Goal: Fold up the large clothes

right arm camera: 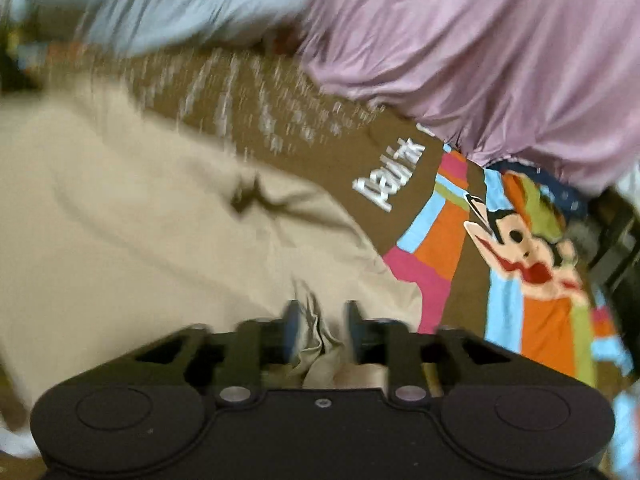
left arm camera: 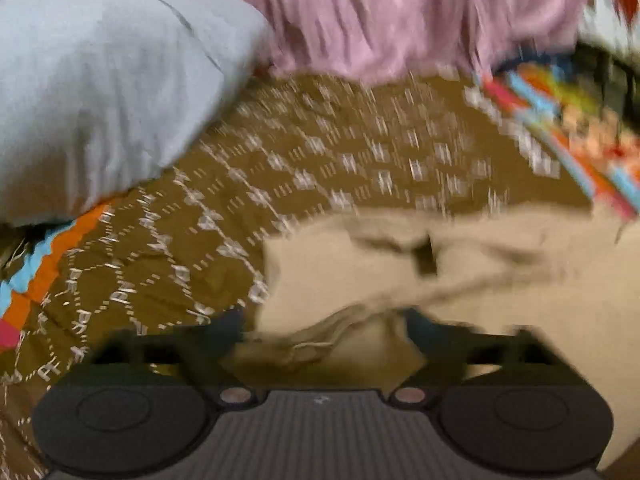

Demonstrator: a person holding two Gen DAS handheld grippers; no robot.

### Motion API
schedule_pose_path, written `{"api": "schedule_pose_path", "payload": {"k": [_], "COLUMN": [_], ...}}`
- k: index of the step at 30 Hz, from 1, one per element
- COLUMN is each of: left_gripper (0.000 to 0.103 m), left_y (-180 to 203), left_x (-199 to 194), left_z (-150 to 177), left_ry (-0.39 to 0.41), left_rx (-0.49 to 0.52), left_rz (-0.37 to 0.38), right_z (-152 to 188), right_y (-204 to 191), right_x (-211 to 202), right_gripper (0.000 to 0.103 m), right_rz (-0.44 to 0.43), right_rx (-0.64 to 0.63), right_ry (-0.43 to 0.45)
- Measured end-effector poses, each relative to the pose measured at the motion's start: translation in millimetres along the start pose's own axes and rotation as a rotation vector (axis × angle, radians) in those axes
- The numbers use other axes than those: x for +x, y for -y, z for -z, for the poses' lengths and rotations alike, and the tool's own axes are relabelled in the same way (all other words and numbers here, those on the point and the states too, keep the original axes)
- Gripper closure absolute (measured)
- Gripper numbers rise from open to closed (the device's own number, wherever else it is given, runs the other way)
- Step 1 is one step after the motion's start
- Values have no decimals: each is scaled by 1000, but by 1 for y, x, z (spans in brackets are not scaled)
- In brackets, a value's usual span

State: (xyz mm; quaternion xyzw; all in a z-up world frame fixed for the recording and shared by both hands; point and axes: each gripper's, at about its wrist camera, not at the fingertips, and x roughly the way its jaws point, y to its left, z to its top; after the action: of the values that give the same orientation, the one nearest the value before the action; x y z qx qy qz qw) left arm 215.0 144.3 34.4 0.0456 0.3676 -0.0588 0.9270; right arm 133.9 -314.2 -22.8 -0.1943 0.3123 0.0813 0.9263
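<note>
A beige garment (left arm camera: 500, 280) lies on a brown patterned bedspread (left arm camera: 320, 152). In the left wrist view my left gripper (left arm camera: 324, 332) has bunched beige cloth between its fingers, which stand well apart; the frame is blurred. In the right wrist view the same beige garment (right arm camera: 140, 220) spreads to the left, and my right gripper (right arm camera: 320, 328) holds a gathered fold of it between fingers that are close together.
A pink garment (right arm camera: 480, 60) and a light blue-grey garment (left arm camera: 100, 92) are heaped at the far side of the bed. The bedspread has a bright cartoon print (right arm camera: 528, 252) at the right. Dark furniture (right arm camera: 616, 248) shows past the bed's right edge.
</note>
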Motion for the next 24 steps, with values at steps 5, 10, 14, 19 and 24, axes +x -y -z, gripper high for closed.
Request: {"api": "schedule_pose_path", "payload": {"k": [5, 10, 14, 19, 24], "left_gripper": [4, 3, 4, 23, 72], "left_y": [-29, -33, -41, -50, -34], "left_x": [-46, -80, -70, -62, -54], "left_z": [6, 51, 91, 111, 110], "left_ry": [18, -61, -134, -146, -135], "left_rx": [-102, -235, -377, -485, -422], "left_rz": [-44, 8, 21, 53, 74], "right_z": [1, 25, 58, 93, 96], "right_y": [30, 37, 26, 25, 25], "right_x": [-56, -111, -137, -121, -105], "right_gripper": [27, 6, 4, 21, 51], "right_rz": [-15, -13, 19, 15, -61], "right_rx": [240, 406, 471, 612, 662], "right_ry": [102, 144, 147, 74, 78]}}
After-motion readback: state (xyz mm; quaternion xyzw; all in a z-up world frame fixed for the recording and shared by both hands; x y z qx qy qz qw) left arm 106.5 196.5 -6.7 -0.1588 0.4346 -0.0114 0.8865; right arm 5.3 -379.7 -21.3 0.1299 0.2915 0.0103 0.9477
